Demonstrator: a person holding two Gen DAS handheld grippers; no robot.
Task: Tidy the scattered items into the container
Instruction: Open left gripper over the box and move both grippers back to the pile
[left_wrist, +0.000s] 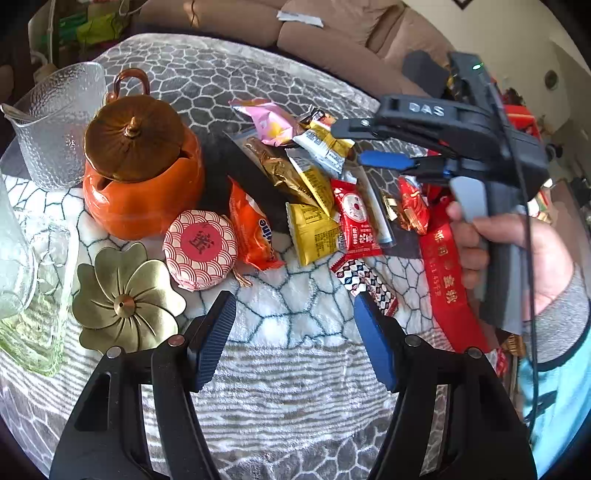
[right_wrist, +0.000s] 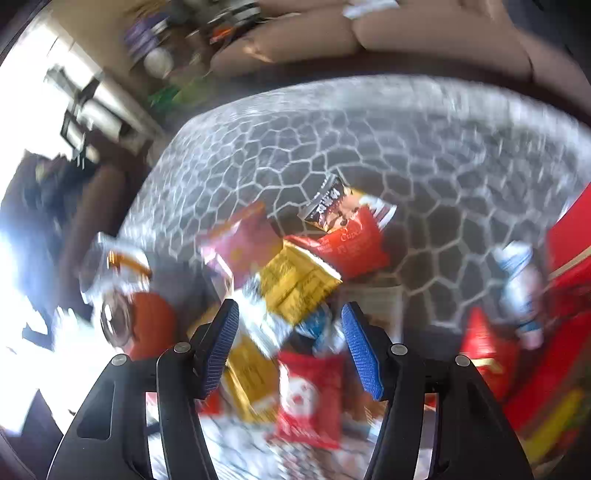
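**Right gripper over snack pile, nothing gripped yet**

Left wrist view:
- Left gripper (left_wrist: 295, 339) at bottom centre, jaws spread, nothing between them, only patterned cloth (left_wrist: 295, 314) below.
- Right gripper (left_wrist: 369, 144) entering from upper right, held by hand (left_wrist: 517, 254); fingers parted, tips above the snack pile (left_wrist: 317, 192) at frame centre.
- Pile count, visible wrappers: one pink (left_wrist: 269, 122), one orange (left_wrist: 253, 229), roughly three yellow/gold, two or three red, one patterned stick (left_wrist: 369, 284). Overlaps, so count approximate.
- One round red-white tin (left_wrist: 200, 249) left of the pile, one orange lidded pot (left_wrist: 142, 173) at centre left, one brass flower dish (left_wrist: 125, 299) lower left, glassware along left edge.
- Red ribbon (left_wrist: 443, 266) and red box edge at right; probably the container, hard to confirm.

Right wrist view (motion-blurred):
- Right gripper (right_wrist: 291, 347) jaws spread, wrappers directly beneath: yellow packet (right_wrist: 295, 280), red packet (right_wrist: 310, 398).
- Red box (right_wrist: 569, 258) at right edge, likely the target.

Doing the step well:
- Pick one top-lying wrapper, not a buried one.
- Pinch a crimped edge, close fully; foil likely slippery.
- Lift straight up to avoid dragging neighbours.
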